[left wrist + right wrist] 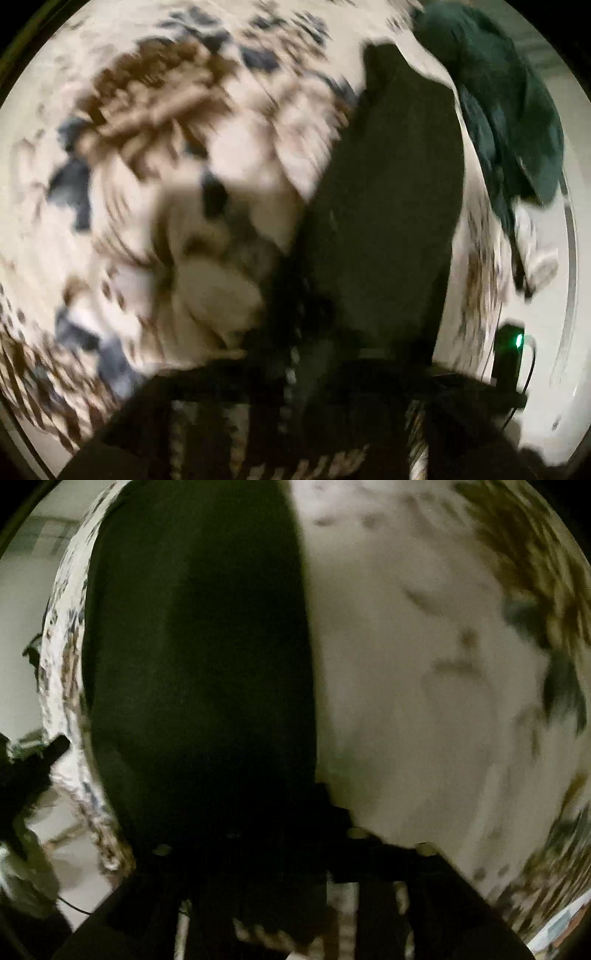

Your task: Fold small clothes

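Across the left wrist view, you are looking down on a patterned bedspread (155, 122), cream with brown and blue-grey blotches, all smeared by motion. A dark garment (388, 192) runs up through the middle of that view as a long, flat, near-black strip, lying on the spread. Further right, a second dark-green piece of clothing (517, 122) sits bunched in a heap near the edge of the bed, apart from the strip. The left gripper (295, 332) is lost in blur at the bottom of the frame; you cannot tell from this view whether its tongs are released or clenched, nor whether they pinch the cloth.

Moving to the right wrist view, the same dark garment (199, 672) fills the left half as a broad, smooth, almost featureless panel with one straight edge against the pale spread (424, 701). The right gripper (332, 867) is only a black mass low in the frame, and its tongs cannot be read either.

As for progress, you appear to be partway: the strip looks narrowed and flat, as though already folded lengthwise, though the blur makes that a guess. A crosswise fold likely remains, and the bunched green piece looks unfolded.
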Tool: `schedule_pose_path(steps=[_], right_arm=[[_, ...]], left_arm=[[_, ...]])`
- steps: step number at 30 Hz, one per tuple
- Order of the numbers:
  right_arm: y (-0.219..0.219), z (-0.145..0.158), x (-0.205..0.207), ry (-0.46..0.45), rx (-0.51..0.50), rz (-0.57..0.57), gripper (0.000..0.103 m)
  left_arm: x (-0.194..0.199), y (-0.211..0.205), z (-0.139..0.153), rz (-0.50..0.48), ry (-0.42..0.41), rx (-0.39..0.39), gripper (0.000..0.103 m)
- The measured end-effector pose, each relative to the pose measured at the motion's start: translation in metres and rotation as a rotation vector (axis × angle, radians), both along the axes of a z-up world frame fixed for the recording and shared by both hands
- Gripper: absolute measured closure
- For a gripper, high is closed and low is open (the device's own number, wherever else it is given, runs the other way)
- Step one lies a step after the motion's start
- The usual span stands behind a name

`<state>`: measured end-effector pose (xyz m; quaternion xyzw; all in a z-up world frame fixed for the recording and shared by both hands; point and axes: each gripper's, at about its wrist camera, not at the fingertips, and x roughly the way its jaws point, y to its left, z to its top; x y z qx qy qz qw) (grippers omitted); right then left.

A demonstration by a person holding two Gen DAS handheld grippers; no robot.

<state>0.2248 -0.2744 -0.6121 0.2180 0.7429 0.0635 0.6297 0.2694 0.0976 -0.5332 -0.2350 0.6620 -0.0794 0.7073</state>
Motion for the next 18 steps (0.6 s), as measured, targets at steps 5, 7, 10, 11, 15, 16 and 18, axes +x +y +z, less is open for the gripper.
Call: schedule_pose_path(steps=[5, 7, 10, 11, 15, 16, 18], right_arm=[[0.009, -0.015, -0.034, 0.125, 0.079, -0.043, 0.062], [0.021, -0.024, -0.049, 0.15, 0.095, -0.041, 0.062], [0.025, -0.025, -0.063, 0.137, 0.06, -0.054, 0.09], [0.03, -0.024, -0.067, 0.133, 0.042, -0.044, 0.096], [0.044, -0.008, -0.071, 0.081, -0.014, 0.0, 0.096], [0.045, -0.004, -0.072, 0.076, -0.01, 0.004, 0.096], [0.049, 0.003, -0.074, 0.067, 0.01, 0.002, 0.096]], left_arm=[[-0.035, -0.035, -0.034, -0.054, 0.107, -0.039, 0.037], [-0.043, -0.053, -0.037, -0.098, 0.091, 0.012, 0.101], [-0.053, -0.057, -0.015, -0.08, 0.023, 0.076, 0.098], [-0.055, -0.056, -0.009, -0.074, 0.01, 0.096, 0.099], [-0.057, -0.041, 0.009, -0.085, -0.025, 0.114, 0.099], [-0.055, -0.043, 0.011, -0.118, -0.031, 0.131, 0.099], [-0.055, -0.03, 0.002, -0.163, -0.037, 0.154, 0.099]])
